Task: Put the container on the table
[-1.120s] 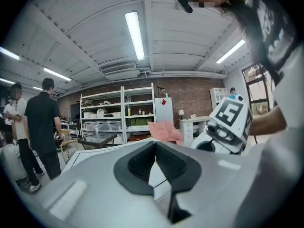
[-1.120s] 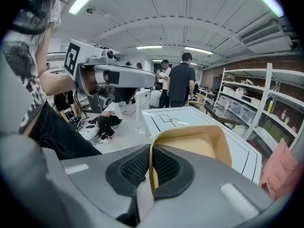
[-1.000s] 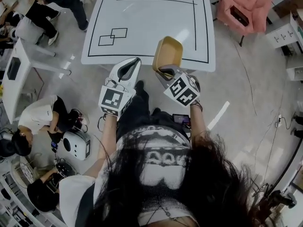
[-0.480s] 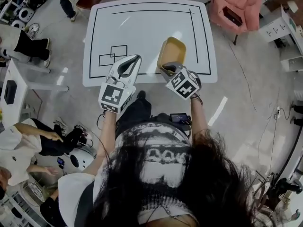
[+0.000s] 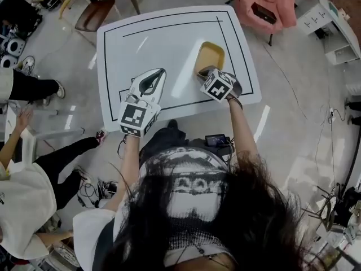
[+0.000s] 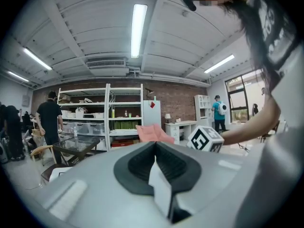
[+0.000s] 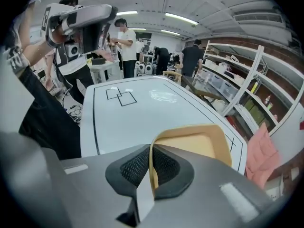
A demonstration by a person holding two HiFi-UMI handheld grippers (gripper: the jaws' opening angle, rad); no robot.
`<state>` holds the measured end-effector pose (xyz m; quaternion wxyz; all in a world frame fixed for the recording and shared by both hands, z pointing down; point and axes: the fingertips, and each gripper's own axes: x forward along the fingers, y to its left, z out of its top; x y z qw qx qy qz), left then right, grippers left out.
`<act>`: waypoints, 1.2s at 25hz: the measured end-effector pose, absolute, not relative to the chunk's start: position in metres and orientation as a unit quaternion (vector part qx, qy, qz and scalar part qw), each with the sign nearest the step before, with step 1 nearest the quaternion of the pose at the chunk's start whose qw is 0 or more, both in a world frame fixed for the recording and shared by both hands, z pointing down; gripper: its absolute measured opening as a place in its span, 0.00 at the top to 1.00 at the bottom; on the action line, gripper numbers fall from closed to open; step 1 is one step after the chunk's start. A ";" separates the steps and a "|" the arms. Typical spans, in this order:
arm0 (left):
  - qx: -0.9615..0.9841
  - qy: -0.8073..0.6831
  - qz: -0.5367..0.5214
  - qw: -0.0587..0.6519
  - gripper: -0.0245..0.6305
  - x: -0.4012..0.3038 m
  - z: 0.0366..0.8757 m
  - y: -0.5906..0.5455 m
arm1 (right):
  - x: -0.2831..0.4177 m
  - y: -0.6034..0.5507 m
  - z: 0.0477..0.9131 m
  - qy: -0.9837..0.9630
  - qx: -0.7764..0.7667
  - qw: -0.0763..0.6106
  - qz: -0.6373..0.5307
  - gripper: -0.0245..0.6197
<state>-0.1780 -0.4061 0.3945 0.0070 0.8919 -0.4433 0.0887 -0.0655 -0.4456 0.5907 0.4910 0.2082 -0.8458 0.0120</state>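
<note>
Container (image 5: 210,56) over the white table (image 5: 158,38); pink armchair (image 5: 262,4) and brown chair (image 5: 96,16) beyond.

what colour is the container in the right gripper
The container is plain mustard yellow, seen best in the right gripper view.

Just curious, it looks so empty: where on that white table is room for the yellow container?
Most of the table is bare: the middle and far side inside the black border. Only the near edge is crowded, by the left hand-held gripper and the right hand-held gripper gripping the container.
</note>
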 end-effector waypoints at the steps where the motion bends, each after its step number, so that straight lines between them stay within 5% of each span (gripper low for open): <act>1: 0.894 -0.439 0.089 0.009 0.96 -0.183 0.400 -0.413 | -0.067 -0.456 0.601 -0.840 0.208 0.501 0.015 0.94; 13: 0.914 -0.394 0.090 0.027 0.96 -0.177 0.420 -0.431 | -0.042 -0.489 0.651 -0.793 0.209 0.573 0.007 0.93; 16: 0.916 -0.390 0.092 0.031 0.96 -0.179 0.425 -0.431 | -0.042 -0.493 0.653 -0.792 0.219 0.570 0.007 0.85; 30: 0.911 -0.401 0.090 0.035 0.96 -0.164 0.425 -0.421 | -0.052 -0.461 0.565 -0.861 0.334 0.380 0.049 0.78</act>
